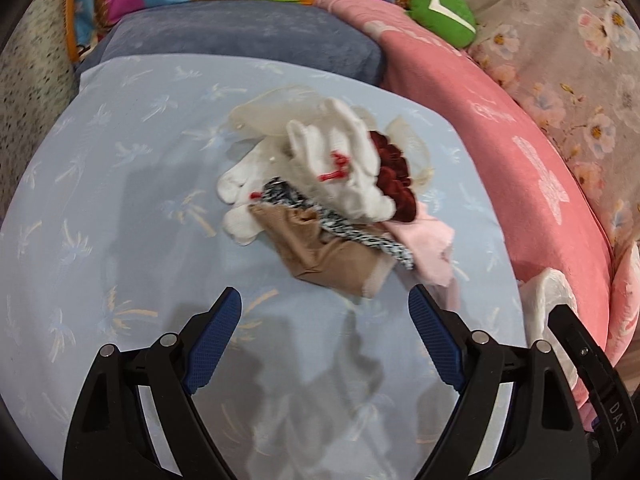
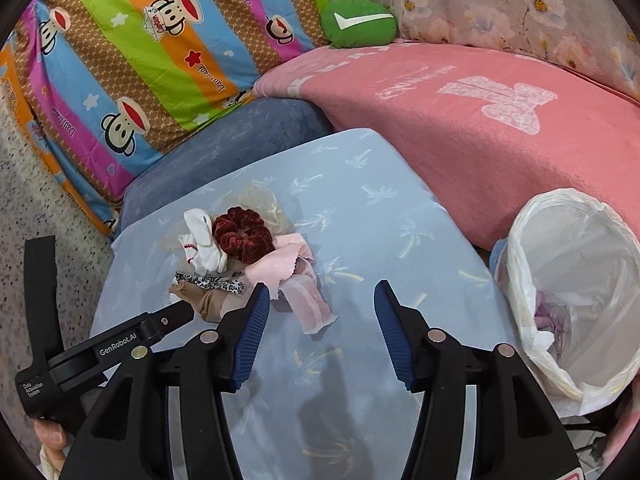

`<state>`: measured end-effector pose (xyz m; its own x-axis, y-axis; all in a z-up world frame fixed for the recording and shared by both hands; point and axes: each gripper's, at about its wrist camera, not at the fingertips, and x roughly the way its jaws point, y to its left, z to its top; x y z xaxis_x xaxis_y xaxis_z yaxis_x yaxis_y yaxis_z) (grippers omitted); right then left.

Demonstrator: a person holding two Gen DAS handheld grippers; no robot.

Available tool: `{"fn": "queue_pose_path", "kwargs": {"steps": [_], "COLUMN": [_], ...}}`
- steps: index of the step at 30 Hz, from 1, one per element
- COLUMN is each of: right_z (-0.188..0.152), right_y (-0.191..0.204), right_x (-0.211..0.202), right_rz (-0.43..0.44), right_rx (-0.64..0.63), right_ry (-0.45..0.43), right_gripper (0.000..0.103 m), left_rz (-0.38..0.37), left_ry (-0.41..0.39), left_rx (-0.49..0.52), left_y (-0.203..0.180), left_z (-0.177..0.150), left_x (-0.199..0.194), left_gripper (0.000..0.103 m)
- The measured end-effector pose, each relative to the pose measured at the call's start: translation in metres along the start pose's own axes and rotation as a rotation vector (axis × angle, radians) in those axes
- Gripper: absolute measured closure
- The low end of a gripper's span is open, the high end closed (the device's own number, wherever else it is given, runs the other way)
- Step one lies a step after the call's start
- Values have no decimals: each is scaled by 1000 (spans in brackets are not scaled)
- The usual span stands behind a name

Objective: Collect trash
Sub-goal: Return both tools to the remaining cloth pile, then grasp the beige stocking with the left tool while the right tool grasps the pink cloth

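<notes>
A heap of cloth scraps lies on the light blue sheet (image 1: pixel 120 200): white gloves (image 1: pixel 340 164), a dark red scrunchie (image 1: pixel 394 176), a tan stocking (image 1: pixel 332 256), a black-and-white strip (image 1: pixel 360 232) and pink cloth (image 1: pixel 428 248). My left gripper (image 1: pixel 324 300) is open and empty, just short of the heap. In the right wrist view the scrunchie (image 2: pixel 240 234), gloves (image 2: pixel 204 244) and pink cloth (image 2: pixel 296 276) lie ahead to the left. My right gripper (image 2: pixel 320 292) is open and empty beside the pink cloth. A bin with a white bag liner (image 2: pixel 576 288) stands at the right.
A pink blanket (image 2: pixel 480 132) borders the sheet on the right. A blue-grey cushion (image 1: pixel 248 36) and a striped cartoon quilt (image 2: pixel 140 60) lie behind. A green plush (image 2: pixel 358 22) sits at the back. The left gripper's body (image 2: pixel 100 352) shows at the right view's lower left.
</notes>
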<state>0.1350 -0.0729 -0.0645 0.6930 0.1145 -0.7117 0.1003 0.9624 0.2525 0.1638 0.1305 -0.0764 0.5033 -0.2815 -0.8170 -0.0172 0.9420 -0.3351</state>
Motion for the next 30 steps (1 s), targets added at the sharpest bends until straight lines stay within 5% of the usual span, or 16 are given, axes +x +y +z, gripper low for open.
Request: {"fn": "queue_pose_path", "kwargs": {"steps": [12,18,24,30], "right_z": [-8,-11,-15,-16], "right_y": [12,9,7,3], "right_x": [67,88,101,101], "right_rz": [-10,-5,5,15], "right_rx": [-23,-10,6,20], "right_ry": [111,153,188,187], "right_gripper": [50,66,83,90], "left_rz": [-25,-33,-71,-109], "left_ry": [40,50,72,88], "left_rx": [-38,-31,-10,-1], "left_y": [16,11,2,0], "left_z": [3,8,10,7], "left_x": [24,37,47,50], "left_gripper": [21,22,39,75]}}
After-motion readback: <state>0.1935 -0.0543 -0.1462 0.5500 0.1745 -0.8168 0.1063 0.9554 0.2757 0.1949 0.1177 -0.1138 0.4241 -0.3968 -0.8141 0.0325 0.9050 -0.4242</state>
